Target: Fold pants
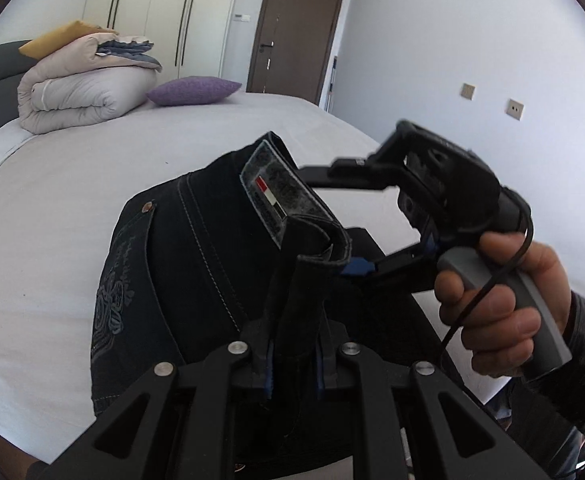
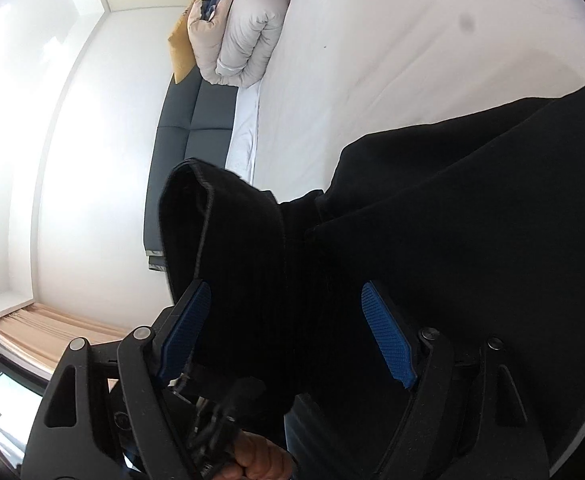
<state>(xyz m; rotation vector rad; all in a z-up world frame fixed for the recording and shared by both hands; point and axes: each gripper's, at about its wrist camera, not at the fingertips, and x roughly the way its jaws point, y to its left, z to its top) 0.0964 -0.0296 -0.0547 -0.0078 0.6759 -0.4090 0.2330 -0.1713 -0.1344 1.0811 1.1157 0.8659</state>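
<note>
Dark navy jeans [image 1: 180, 280] with a grey waist patch are held up over the white bed [image 1: 72, 200]. My left gripper [image 1: 292, 356] is shut on a bunched fold of the waistband. My right gripper [image 1: 356, 220] comes in from the right, held by a hand, with its jaws wide apart around the waistband end. In the right wrist view the right gripper [image 2: 288, 320] is open, with its blue pads [image 2: 388, 344] well apart and the black pants fabric [image 2: 452, 208] hanging between them, not pinched.
A rolled duvet with a yellow pillow [image 1: 80, 88] and a purple cushion [image 1: 194, 90] lie at the head of the bed. A dark headboard [image 2: 188, 128], white wardrobes [image 1: 164, 12] and a brown door [image 1: 296, 32] stand beyond.
</note>
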